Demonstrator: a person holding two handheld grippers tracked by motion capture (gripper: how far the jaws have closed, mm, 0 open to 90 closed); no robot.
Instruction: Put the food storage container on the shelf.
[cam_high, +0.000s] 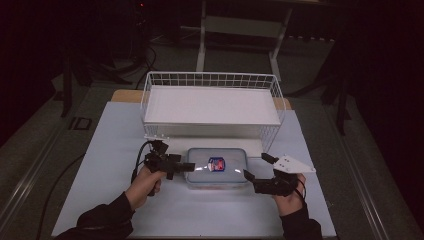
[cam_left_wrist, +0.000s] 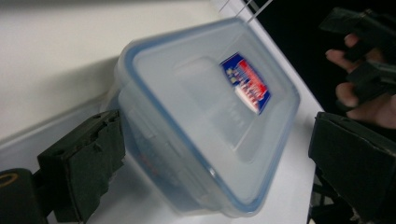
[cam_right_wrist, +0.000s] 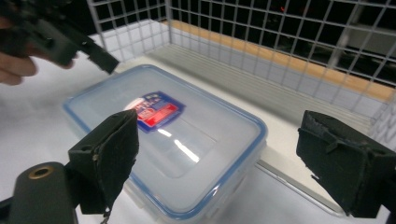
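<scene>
— Where's the box?

— The lidded container (cam_high: 218, 168) sits on the table (cam_high: 100, 165), just near of the wire basket (cam_high: 212, 80), between both grippers.

— Holding it?

— No. The left gripper (cam_high: 191, 166) and right gripper (cam_high: 247, 174) both gape at its short ends, gripping nothing.

— Tricky to lift?

— Stiff, light, slick plastic, I'd guess; squeeze the end walls under the blue-trimmed lid rim.

— The label (cam_right_wrist: 152, 111)?

— Red and blue; the print's too blurred to read.

Both grippers spread wide, low and facing each other.
The left gripper (cam_high: 191, 167) points right from the left hand (cam_high: 145, 183); the right gripper (cam_high: 256, 169) points left from the right hand (cam_high: 289, 196). Dark sleeves cover both forearms.
</scene>
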